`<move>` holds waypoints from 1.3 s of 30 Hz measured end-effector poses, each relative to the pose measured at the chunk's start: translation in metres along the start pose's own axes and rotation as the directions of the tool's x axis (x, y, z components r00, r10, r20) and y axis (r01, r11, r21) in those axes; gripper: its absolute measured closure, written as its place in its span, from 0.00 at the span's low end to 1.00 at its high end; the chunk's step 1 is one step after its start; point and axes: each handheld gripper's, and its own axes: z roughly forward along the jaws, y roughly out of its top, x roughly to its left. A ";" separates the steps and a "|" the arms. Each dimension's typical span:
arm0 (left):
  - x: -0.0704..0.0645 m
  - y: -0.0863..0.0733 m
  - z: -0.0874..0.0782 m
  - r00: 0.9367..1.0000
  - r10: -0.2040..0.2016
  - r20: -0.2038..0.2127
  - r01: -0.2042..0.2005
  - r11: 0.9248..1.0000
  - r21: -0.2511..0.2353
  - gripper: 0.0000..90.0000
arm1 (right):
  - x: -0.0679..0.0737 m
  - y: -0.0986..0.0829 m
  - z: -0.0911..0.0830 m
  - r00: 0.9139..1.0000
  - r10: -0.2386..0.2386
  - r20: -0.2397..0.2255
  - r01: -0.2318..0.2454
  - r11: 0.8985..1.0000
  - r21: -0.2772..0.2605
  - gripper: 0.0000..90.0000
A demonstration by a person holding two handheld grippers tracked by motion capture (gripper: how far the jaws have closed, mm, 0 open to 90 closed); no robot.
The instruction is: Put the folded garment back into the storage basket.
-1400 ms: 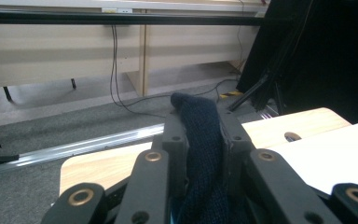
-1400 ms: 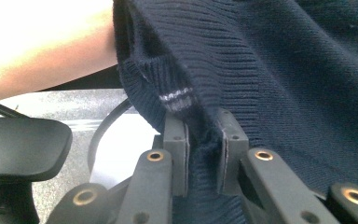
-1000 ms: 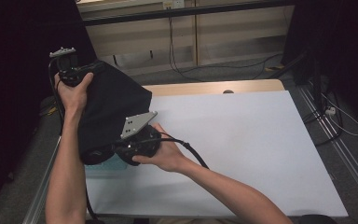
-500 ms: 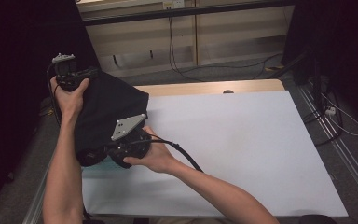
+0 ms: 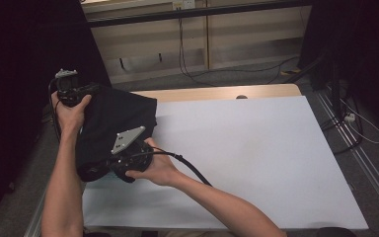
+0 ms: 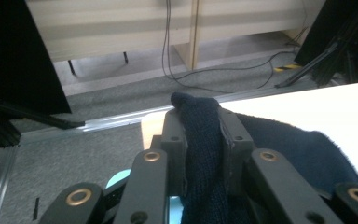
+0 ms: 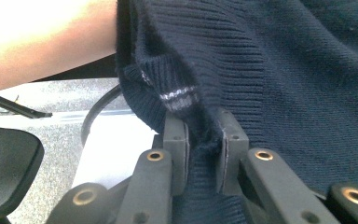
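A dark navy sweater [image 5: 113,123] sits at the left edge of the high view, partly on the white desk [image 5: 256,148] and partly hanging past its left side. The left gripper [image 5: 68,85], at the upper left of the frame, holds a far corner of the knit lifted. In the left gripper view its fingers [image 6: 175,135] are pressed narrow on a fold of the sweater [image 6: 205,154] that pokes up between them. The right gripper [image 5: 123,160] is lower and nearer the person, at the garment's near edge. In the right gripper view its fingers [image 7: 176,140] pinch the sweater [image 7: 279,70] just beside a ribbed hem with a thin pale stripe.

The sweater looks soft, limp and light. It will likely sag and bunch wherever it is not held, and it should not slip much, since the knit is rough. It is not fragile, though hard pulling could stretch the ribbing. The best holds are probably on thicker parts: hems, seams or a doubled fold, as both grippers have now. Keeping the two grips well apart should hold the cloth taut enough to spread flat on the desk.
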 end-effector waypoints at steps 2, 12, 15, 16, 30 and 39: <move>0.003 -0.004 0.002 1.000 -0.006 -0.003 0.006 1.000 0.006 0.84 | 0.000 -0.001 0.003 1.000 0.002 -0.002 -0.002 1.000 0.004 0.86; 0.012 -0.022 0.011 1.000 -0.007 -0.015 0.008 0.999 0.048 0.83 | 0.000 -0.006 0.012 1.000 0.003 -0.010 -0.002 1.000 0.023 0.86; 0.013 -0.030 0.016 1.000 0.001 -0.024 0.001 0.997 0.077 0.83 | 0.000 -0.007 0.013 1.000 0.007 -0.007 -0.007 1.000 0.025 0.86; 0.014 -0.032 0.017 1.000 -0.002 -0.026 0.004 0.997 0.076 0.83 | 0.000 -0.008 0.014 1.000 0.012 -0.008 -0.012 1.000 0.024 0.86; 0.025 -0.060 0.032 0.998 -0.016 -0.056 0.025 0.988 0.151 0.82 | 0.002 -0.016 0.025 1.000 0.017 -0.017 -0.016 0.999 0.045 0.86; 0.029 -0.069 0.037 0.997 -0.044 -0.068 0.055 0.982 0.180 0.82 | 0.001 -0.014 0.027 1.000 0.010 -0.009 -0.009 0.998 0.058 0.86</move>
